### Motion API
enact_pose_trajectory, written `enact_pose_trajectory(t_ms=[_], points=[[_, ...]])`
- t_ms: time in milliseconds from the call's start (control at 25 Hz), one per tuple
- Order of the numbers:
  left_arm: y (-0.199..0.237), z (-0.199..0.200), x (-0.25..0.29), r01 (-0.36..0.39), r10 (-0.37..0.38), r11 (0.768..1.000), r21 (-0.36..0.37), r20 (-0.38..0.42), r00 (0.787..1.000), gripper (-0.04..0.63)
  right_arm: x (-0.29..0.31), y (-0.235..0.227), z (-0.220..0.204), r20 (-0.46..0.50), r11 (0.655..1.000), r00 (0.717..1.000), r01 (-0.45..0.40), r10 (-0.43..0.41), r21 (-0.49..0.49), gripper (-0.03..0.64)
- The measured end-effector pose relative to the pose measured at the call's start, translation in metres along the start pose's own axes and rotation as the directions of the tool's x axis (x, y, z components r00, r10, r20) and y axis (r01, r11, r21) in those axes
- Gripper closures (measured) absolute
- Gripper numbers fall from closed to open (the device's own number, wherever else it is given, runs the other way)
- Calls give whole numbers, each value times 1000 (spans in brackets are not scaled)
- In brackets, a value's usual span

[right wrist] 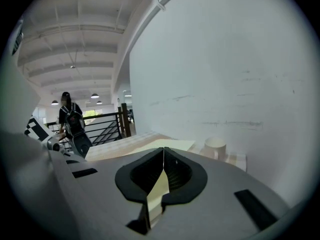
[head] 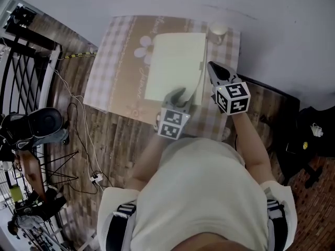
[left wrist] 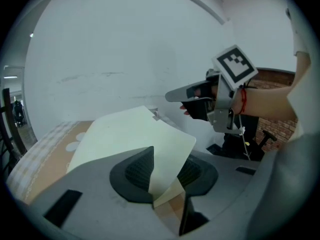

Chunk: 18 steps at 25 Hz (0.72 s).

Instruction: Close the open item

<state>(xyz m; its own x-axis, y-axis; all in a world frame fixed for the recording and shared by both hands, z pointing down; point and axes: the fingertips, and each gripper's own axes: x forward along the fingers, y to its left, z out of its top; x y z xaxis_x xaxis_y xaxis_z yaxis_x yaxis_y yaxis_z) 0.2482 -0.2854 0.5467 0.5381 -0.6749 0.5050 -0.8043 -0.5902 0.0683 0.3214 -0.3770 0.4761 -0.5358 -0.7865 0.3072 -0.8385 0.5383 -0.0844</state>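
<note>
Left gripper (left wrist: 161, 159) fingers pinch the lifted cover (left wrist: 135, 134) of the cream book (head: 175, 61) on the checked tabletop (head: 118, 61), right gripper (right wrist: 163, 156) fingers clamp its edge too; looks light and floppy, so I'd grip near the corners.

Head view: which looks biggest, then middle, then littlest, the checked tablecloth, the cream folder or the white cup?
1. checked tablecloth, the largest
2. cream folder, which covers only part of the cloth
3. white cup, clearly the smallest

All three sit on the same table, so nearness to the camera hardly changes the order.
</note>
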Motion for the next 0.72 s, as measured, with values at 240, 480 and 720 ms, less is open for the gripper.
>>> enact_pose_trajectory(t_ms=[240, 480, 720], points=[[-6, -9, 13, -7, 9, 999, 33, -52, 999, 491, 37, 1, -34, -119, 997, 991, -61, 55, -43, 615], [-9, -18, 22, -2, 7, 999, 45, -100, 995, 486, 64, 4, -66, -218, 993, 973, -95, 79, -68, 616], [-11, -29, 28, -1, 8, 999, 49, -154, 988, 476, 80, 0, -89, -272, 994, 960, -87, 65, -69, 617]])
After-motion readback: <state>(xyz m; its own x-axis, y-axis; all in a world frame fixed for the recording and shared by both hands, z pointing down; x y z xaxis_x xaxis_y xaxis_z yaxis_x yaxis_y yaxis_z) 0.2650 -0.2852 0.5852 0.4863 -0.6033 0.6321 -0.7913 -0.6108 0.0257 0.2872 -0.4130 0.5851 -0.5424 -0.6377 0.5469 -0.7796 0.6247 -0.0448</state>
